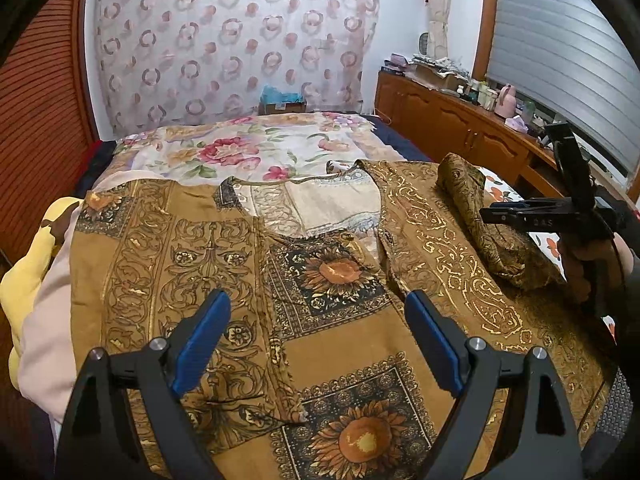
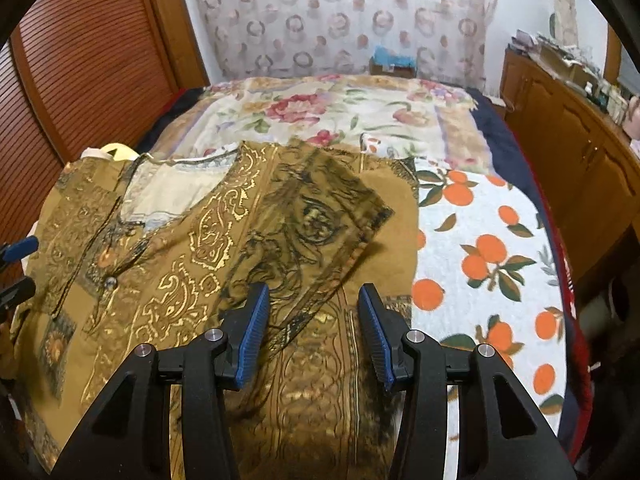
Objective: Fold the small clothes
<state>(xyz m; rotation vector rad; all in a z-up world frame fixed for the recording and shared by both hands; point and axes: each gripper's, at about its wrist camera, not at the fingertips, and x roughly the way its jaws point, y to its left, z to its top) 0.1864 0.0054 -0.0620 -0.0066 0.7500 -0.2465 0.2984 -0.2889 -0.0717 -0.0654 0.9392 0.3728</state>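
A brown patterned shirt (image 1: 340,272) with gold scrolls and sunflower squares lies front up on the bed, neck opening (image 1: 320,200) away from me. Its right sleeve (image 1: 484,220) is folded inward over the body; it also shows in the right wrist view (image 2: 320,220). My left gripper (image 1: 318,320) is open and empty, hovering over the shirt's middle. My right gripper (image 2: 312,308) is open and empty, just above the folded sleeve's lower edge. The right gripper also shows in the left wrist view (image 1: 540,212), and the left gripper's blue pads (image 2: 20,246) show in the right wrist view.
The bed carries a floral sheet (image 1: 248,148) and an orange-print towel (image 2: 488,264). A yellow and pink cloth (image 1: 36,264) lies at the shirt's left. A wooden cabinet (image 1: 460,128) with clutter runs along the right. A louvered wooden door (image 1: 40,100) stands left. A curtain (image 1: 232,40) hangs behind.
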